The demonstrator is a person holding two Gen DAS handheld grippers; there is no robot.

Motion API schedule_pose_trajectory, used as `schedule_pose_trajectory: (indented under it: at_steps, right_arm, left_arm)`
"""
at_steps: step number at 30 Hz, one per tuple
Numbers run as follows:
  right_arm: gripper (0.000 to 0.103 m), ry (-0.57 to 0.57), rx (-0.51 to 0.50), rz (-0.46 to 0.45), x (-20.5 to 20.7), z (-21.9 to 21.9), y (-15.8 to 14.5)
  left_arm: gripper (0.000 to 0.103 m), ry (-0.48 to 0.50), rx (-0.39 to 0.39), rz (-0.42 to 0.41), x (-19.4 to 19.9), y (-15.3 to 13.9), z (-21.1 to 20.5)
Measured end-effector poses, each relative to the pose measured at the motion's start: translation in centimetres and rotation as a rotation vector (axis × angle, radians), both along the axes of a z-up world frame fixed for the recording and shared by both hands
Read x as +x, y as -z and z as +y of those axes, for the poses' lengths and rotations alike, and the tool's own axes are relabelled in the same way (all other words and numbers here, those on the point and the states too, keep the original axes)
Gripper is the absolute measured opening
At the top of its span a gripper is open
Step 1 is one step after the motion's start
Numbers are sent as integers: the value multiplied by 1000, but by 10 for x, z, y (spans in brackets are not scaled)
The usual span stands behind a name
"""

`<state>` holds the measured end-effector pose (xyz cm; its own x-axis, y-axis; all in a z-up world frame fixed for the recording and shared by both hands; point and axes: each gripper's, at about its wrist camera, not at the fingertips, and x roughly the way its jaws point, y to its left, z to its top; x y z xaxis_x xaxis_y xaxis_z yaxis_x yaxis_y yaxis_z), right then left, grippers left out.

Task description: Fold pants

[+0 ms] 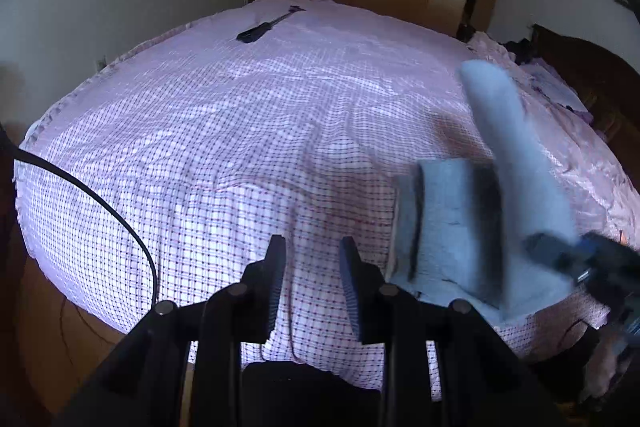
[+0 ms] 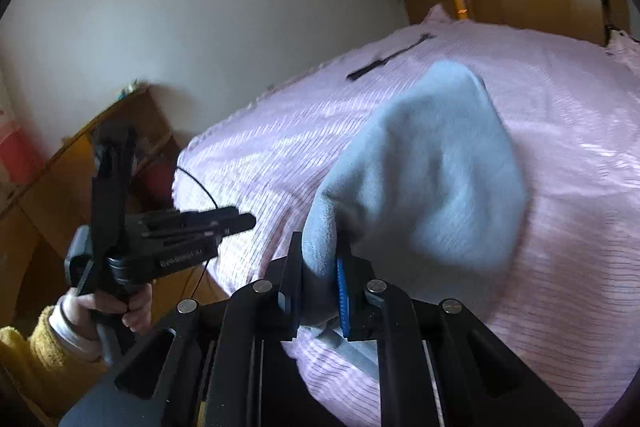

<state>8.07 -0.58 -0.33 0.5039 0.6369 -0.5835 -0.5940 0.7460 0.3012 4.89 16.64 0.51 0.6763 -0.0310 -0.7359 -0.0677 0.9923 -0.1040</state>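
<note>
Pants: light grey-blue pants [image 2: 432, 179] on the near right part of the bed, partly folded – one section lifted up off the cover.
Right gripper: right gripper [image 2: 320, 291] clamped on a thick edge of the pants, fabric filling the gap between its fingers.
Left gripper: left gripper [image 1: 312, 287] with fingers apart, nothing between them, just left of the pants.
Bed: pink checked bedcover [image 1: 224, 131], wrinkled.
Far side: a slim black object [image 1: 266, 25] lying on the cover – too small to identify.
</note>
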Motion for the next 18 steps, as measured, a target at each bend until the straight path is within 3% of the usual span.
schedule_pose_trajectory:
  at_steps: [7, 10, 13, 18]
  right_arm:
    - [7, -43, -74, 44, 14, 46, 39]
    - [10, -42, -85, 57, 16, 46, 52]
    - [15, -33, -65, 67, 13, 45, 53]
    - [33, -66, -83, 44, -4, 43, 48]
  left_arm:
    - [28, -2, -21, -5, -1, 3, 8]
    - [28, 10, -34, -8, 2, 2, 6]
    - [32, 45, -66, -14, 4, -1, 1]
    - [45, 97, -121, -25, 5, -7, -14]
